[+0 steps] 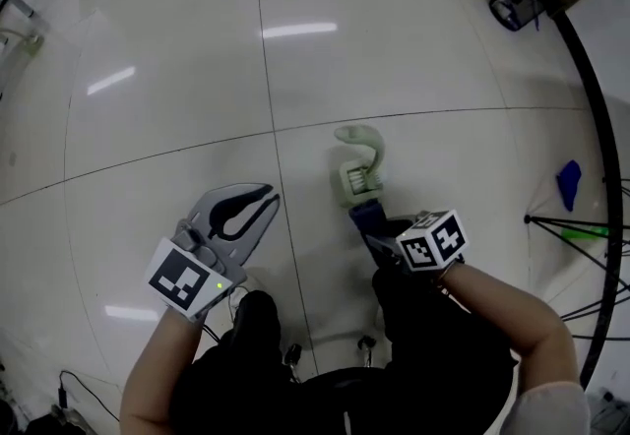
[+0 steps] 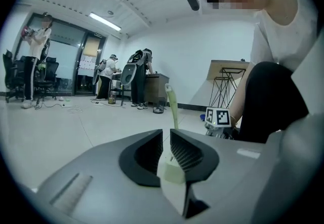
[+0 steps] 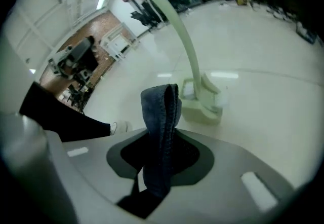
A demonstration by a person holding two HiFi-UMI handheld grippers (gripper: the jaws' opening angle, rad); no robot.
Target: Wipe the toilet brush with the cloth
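A pale green toilet brush [image 1: 358, 163] stands upright in its holder on the white tiled floor, its curved handle [image 3: 174, 20] arching overhead in the right gripper view. My right gripper [image 1: 374, 231] sits just in front of the holder, shut on a folded dark blue cloth [image 3: 161, 126] that sticks up from between the jaws. My left gripper [image 1: 258, 202] is off to the left of the brush, apart from it, its jaws parted by a narrow gap with nothing pressed between them. Through that gap in the left gripper view I see the brush [image 2: 172, 109] beyond.
A blue object [image 1: 569, 182] lies on the floor at the right beside black tripod legs [image 1: 576, 226] and a long black curved bar [image 1: 600, 128]. People stand at desks far across the room [image 2: 136, 76], with chairs [image 2: 15, 78] at the left. My own legs are directly below me.
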